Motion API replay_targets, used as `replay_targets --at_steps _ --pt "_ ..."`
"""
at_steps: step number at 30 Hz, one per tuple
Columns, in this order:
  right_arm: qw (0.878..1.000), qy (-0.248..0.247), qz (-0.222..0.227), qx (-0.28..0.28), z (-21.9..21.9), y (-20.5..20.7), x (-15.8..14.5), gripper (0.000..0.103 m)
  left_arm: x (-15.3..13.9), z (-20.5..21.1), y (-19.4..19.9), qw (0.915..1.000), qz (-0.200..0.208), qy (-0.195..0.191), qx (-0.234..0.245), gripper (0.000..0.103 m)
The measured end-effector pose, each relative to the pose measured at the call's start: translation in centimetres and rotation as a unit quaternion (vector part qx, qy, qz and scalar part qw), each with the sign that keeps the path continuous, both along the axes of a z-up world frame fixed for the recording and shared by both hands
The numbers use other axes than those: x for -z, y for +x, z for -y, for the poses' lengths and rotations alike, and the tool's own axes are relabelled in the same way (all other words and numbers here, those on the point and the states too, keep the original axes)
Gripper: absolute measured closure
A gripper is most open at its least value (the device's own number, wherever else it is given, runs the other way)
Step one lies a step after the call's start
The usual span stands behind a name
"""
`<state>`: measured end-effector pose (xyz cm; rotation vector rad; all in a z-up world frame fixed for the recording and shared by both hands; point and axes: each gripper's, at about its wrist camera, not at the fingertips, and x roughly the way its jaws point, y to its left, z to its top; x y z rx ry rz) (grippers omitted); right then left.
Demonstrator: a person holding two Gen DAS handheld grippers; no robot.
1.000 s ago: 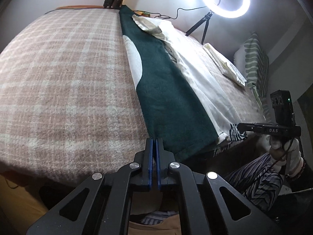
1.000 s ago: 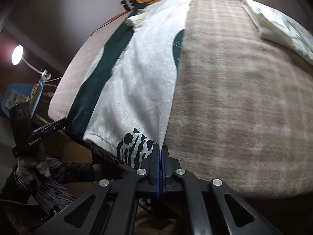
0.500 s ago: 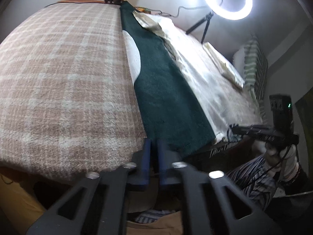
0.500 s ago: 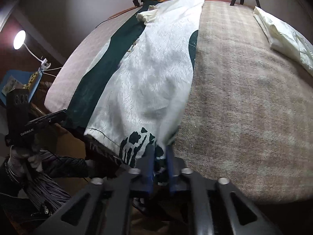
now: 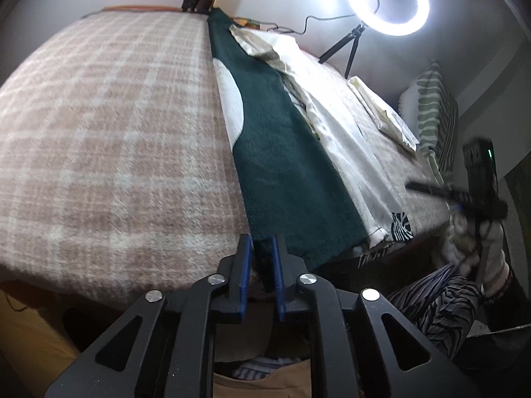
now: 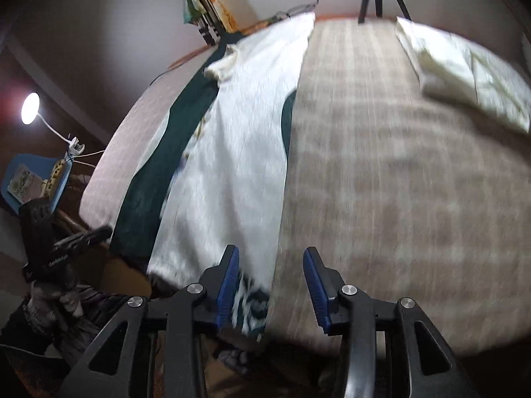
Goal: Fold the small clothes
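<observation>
The garment lies spread along the plaid blanket on the bed, a long strip of dark green knit with a white panel folded over its right half and a zebra-print patch at the near hem. Its long axis runs from the bed's near edge straight away toward the far wall, neck end far, hem end near and hanging slightly over the edge.

It looks soft and light, limp enough to drape and wrinkle; the fuzzy green knit should grip well, while the smoother white fabric may slide on itself. The near hem corners are the sensible places to pinch, since both layers meet there.

The left gripper sits at the green hem corner with its jaws opening; a bit of dark cloth shows in the narrow gap, but the pads no longer seem to press it. The right gripper hovers at the white corner, jaws opening and well spread, the zebra-print edge lying loose just inside the left finger, untouched by the other

A second folded pale garment rests well apart at the far right
</observation>
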<state>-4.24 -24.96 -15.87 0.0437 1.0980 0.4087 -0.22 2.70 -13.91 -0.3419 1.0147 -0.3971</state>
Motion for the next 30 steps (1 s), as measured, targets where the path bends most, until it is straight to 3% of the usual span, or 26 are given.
replay_targets --at_steps 4,7,12,14,15,20,23,24,25,30 --pt "0.999 0.03 -0.024 -0.006 -0.8 4.1 1.0 0.059 -0.1 0.7 -0.1 1.0 0.004 0.003 0.005 0.079" --pt "1.0 0.011 -0.017 0.005 -1.8 6.4 1.9 0.058 -0.1 1.0 0.1 0.9999 0.008 0.004 0.008 0.079" --pt "1.0 0.023 -0.011 0.01 -2.7 9.3 2.4 0.059 -0.1 1.4 0.3 0.9997 0.013 0.007 0.018 0.079" --pt "0.999 0.039 -0.016 0.011 -2.9 9.9 2.6 0.083 -0.1 1.5 0.4 0.9997 0.015 0.007 0.02 0.079" --pt "0.999 0.035 -0.02 0.016 -2.8 10.1 2.8 0.103 -0.1 1.6 0.3 0.9996 0.017 0.009 0.021 0.079" --pt "0.999 0.039 -0.013 0.03 -1.5 9.8 2.7 0.103 -0.2 1.5 -0.2 0.9995 0.018 0.009 0.023 0.081" --pt "0.999 0.041 -0.026 0.019 -1.3 8.6 2.4 0.088 0.0 0.7 -0.2 0.9997 0.0 -0.019 0.015 0.079" --pt "0.998 0.052 -0.03 0.023 -0.9 7.9 2.3 0.071 0.1 0.5 -0.2 0.9996 -0.005 -0.027 0.012 0.079" --pt "0.997 0.06 -0.034 0.026 -0.5 7.1 2.2 0.067 0.2 0.3 -0.2 0.9993 -0.01 -0.035 0.008 0.079" --pt "0.993 0.09 -0.07 0.014 1.6 2.7 3.1 0.067 0.5 -0.1 -0.3 0.9977 -0.024 -0.063 0.003 0.079"
